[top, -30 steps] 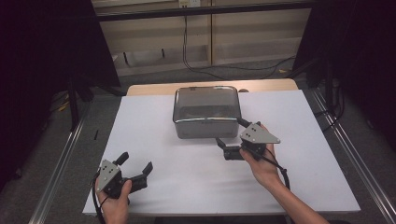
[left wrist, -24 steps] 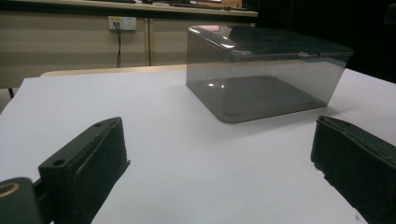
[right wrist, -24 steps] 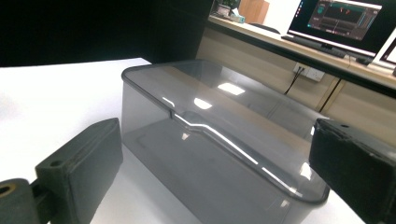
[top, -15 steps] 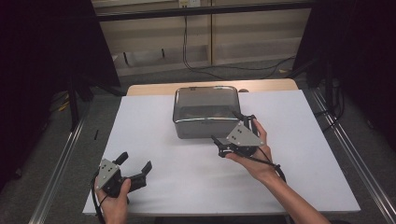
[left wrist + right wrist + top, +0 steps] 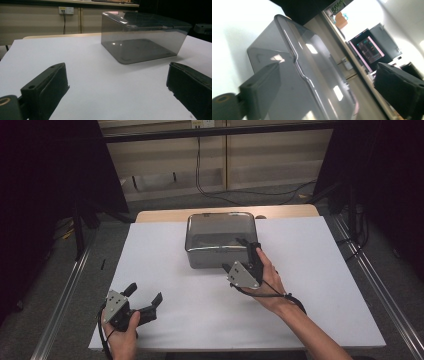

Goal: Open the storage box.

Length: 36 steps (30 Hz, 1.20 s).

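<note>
- Because the right tool (image 5: 241,255) is tipped on its side at the near right corner of the smoky plastic box (image 5: 218,232), with its jaws wide apart and holding nothing, it could bump the box instead of catching it. A bump would push the box away across the white tabletop (image 5: 310,285).
- If the jaws close on the rounded corner, I think the slick wall could slip out (shiny plastic is hard to pinch). The right gripper view shows the box (image 5: 294,75) very close, with one jaw in front of its side wall and the other jaw out past the lid (image 5: 312,65).
- If the plan is to lift the lid, the whole box might come up with it, because nothing is holding the bottom down. The box sits near the far edge of the tabletop, in the middle, so a hard tug could drag it about.
- While the left tool (image 5: 146,301) waits near the front left corner of the tabletop, well apart from the box, it cannot help steady anything. Its jaws are wide apart too, and empty. From the left gripper view the box (image 5: 140,40) is far off past both jaws.
- If the right hand (image 5: 267,282) twists more, the trailing cable (image 5: 280,295) could catch on the wrist and tug the aim off.
- I cannot tell if anything is inside the box, so a tilt might spill something.
</note>
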Available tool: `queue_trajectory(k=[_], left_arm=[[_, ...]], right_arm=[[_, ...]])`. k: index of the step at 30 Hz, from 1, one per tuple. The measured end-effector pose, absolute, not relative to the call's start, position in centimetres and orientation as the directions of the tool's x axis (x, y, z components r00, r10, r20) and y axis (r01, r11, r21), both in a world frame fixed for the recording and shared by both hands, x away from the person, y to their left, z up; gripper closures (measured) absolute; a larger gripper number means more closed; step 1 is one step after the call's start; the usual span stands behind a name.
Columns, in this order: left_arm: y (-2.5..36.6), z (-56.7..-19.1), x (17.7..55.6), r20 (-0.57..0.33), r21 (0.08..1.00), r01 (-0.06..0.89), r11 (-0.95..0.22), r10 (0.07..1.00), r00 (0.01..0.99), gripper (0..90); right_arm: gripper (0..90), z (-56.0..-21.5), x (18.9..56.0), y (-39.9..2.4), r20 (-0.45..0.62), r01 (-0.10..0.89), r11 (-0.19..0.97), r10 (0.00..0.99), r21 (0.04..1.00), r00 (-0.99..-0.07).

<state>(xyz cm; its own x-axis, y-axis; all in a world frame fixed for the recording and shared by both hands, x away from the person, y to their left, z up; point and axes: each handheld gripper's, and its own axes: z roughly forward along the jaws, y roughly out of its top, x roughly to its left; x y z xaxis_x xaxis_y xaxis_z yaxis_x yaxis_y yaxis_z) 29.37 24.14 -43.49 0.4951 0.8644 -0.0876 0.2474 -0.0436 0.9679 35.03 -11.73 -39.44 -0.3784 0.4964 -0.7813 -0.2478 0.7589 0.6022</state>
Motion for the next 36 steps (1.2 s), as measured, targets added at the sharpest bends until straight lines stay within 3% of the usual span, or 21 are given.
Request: queue_trajectory(k=[3, 5, 15, 17, 36], left_arm=[[24.2, -43.5, 29.4, -0.091, 0.968, 0.249, -0.040, 0.866, 0.492, 3.4], [24.2, -43.5, 29.4, -0.090, 0.968, 0.249, -0.041, 0.866, 0.492, 3.4], [24.1, -43.5, 29.5, -0.087, 0.967, 0.250, -0.047, 0.864, 0.497, 3.4], [24.2, -43.5, 29.5, -0.086, 0.967, 0.251, -0.048, 0.864, 0.496, 3.4], [24.1, -43.6, 29.5, -0.080, 0.968, 0.244, -0.052, 0.863, 0.499, 3.4]], right_arm=[[11.6, -39.5, 35.0, -11.4, -0.812, -0.265, 0.782, 0.468, 0.564, -0.348], [13.9, -39.7, 34.8, -10.9, -0.861, -0.290, 0.821, 0.408, 0.491, -0.303], [26.2, -40.6, 35.2, -10.4, -0.906, -0.275, 0.879, 0.314, 0.390, -0.283], [29.1, -40.9, 35.2, -9.9, -0.936, -0.285, 0.905, 0.248, 0.316, -0.251], [58.3, -42.7, 36.8, -9.0, -0.955, -0.244, 0.950, 0.127, 0.194, -0.267]])
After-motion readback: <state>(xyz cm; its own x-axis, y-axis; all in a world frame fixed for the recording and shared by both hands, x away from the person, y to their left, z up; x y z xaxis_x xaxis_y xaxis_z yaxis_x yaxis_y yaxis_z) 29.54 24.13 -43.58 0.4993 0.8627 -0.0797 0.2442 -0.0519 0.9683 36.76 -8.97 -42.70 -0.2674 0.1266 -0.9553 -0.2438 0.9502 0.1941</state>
